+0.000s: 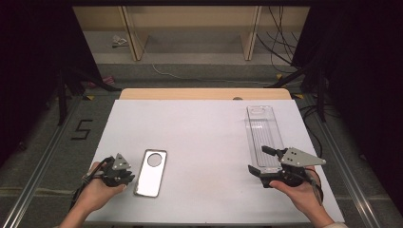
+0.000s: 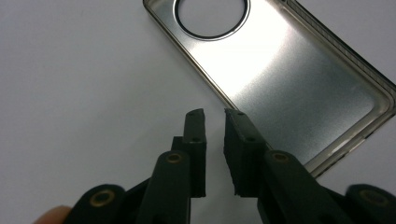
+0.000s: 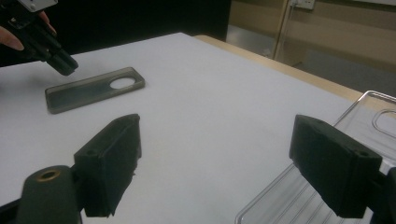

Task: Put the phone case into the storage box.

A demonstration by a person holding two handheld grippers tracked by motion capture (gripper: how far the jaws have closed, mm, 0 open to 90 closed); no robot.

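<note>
High view: the left gripper (image 1: 124, 175) hovers beside a phone case (image 1: 151, 172), apparently lining up to grasp its edge. Left gripper view: jaws narrowly parted, empty. Right gripper view: jaws spread wide beside a clear tray (image 3: 327, 196).

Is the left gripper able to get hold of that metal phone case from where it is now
Probably yes. The left gripper sits right beside the phone case, and its jaws stand slightly apart just short of the case's long edge, with bare table between. The flat-lying case may need the jaws wider or an edge lifted.
</note>
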